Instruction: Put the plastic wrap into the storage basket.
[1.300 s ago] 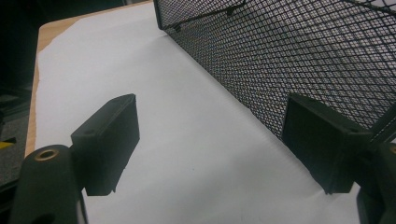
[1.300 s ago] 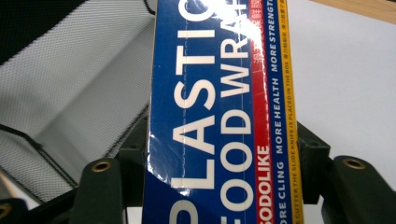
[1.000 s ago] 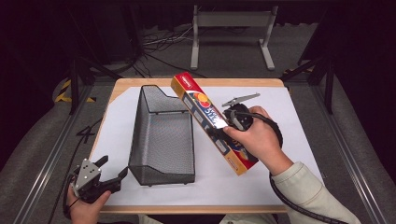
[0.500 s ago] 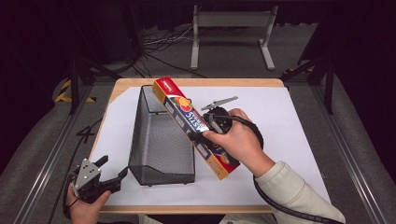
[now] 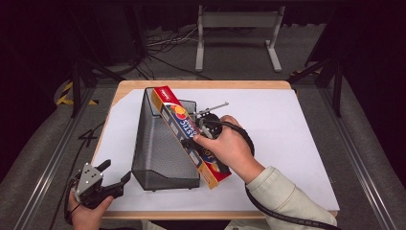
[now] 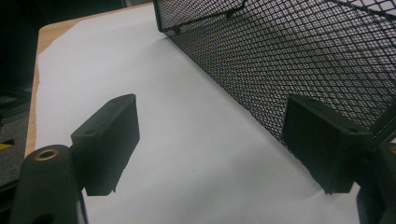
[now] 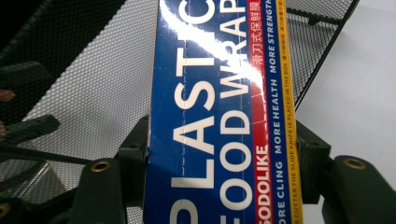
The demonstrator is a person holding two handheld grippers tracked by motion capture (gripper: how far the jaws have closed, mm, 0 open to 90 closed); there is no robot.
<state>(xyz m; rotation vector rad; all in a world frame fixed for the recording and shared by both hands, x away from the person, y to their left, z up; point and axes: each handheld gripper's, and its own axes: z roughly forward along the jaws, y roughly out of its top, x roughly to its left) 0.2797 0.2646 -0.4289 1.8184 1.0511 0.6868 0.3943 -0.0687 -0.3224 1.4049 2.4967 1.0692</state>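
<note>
A: Where is the plastic wrap box sitting?

B: Mid-frame in the high view, long and tilted, its red end up by the top rim of the black mesh basket and its other end lower right, over the white sheet. It leans along the basket's right wall. From that view I cannot tell whether it touches the rim.

A: What has hold of it?

B: The right gripper, under the person's right hand. In the right gripper view its two black fingers press on both long sides of the box, clenched on it, with the mesh basket behind.

A: And the other one?

B: The left gripper is at the lower left of the high view, in the left hand at the near edge of the wooden surface. Its fingers stand spread apart with nothing between them but white sheet. The right-hand finger lies just beside the basket's mesh wall; I cannot tell if it touches.
</note>
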